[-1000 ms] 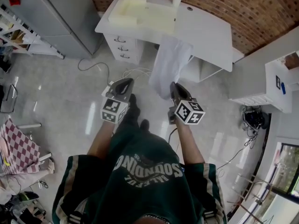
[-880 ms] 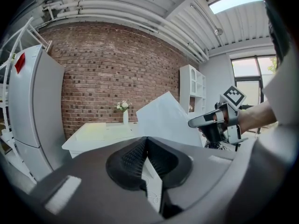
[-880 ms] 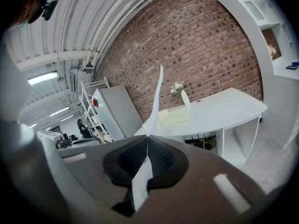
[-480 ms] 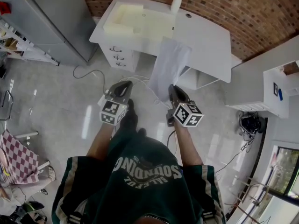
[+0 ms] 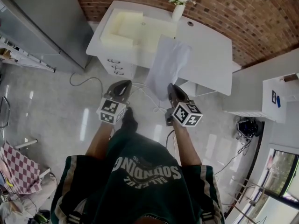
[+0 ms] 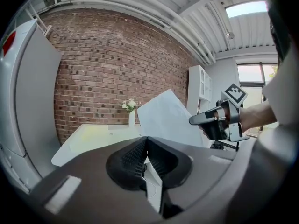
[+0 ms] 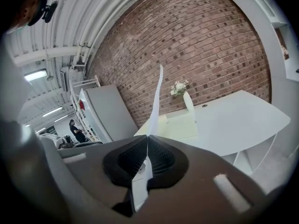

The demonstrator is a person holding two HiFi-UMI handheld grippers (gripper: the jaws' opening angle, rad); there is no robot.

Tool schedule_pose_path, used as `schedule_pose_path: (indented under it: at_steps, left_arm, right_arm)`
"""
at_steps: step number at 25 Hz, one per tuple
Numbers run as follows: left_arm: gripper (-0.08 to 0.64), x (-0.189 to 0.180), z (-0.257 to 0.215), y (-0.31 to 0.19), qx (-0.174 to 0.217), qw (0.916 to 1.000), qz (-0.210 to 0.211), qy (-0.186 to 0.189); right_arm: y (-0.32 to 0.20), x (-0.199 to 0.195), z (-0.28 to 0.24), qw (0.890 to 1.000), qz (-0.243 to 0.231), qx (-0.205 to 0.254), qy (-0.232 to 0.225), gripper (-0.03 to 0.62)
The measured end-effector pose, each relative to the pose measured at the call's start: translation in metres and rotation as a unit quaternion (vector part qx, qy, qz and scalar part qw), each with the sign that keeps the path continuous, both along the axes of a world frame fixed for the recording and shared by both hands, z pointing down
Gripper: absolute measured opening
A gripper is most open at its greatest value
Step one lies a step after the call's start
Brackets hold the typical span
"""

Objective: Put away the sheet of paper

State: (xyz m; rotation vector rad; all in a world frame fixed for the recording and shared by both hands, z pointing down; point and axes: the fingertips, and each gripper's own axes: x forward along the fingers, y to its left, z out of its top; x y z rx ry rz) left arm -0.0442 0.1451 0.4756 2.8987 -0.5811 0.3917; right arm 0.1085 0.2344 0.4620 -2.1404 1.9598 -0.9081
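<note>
1. The right tool (image 7: 147,137) has its jaws closed on the lower edge of the sheet of paper (image 5: 168,64). The sheet stands up from the tips, edge-on to this tool's own camera.
2. The sheet reaches ahead of the right tool, over the near edge of the white bench (image 5: 208,50).
3. The left tool (image 6: 146,138) has its jaws pressed together with nothing between them. It is beside the right tool, on its left, clear of the sheet.
4. A vase (image 5: 177,10) of flowers stands on the bench, beyond the sheet.
</note>
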Motion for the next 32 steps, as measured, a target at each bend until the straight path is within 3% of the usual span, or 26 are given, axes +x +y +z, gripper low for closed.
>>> schedule_pose_path:
  at_steps: [17,32]
  left_arm:
    - [0.009,0.000,0.005,-0.139,-0.002,1.0000,0.004,-0.002]
    - [0.009,0.010,0.013,-0.192,-0.009,0.9999,-0.004,-0.008]
  right_arm:
    - [-0.139,0.016,-0.001,1.000,0.018,-0.007,0.015,0.002]
    - [-0.202,0.037,0.004,1.000,0.014,-0.010,0.023,0.002]
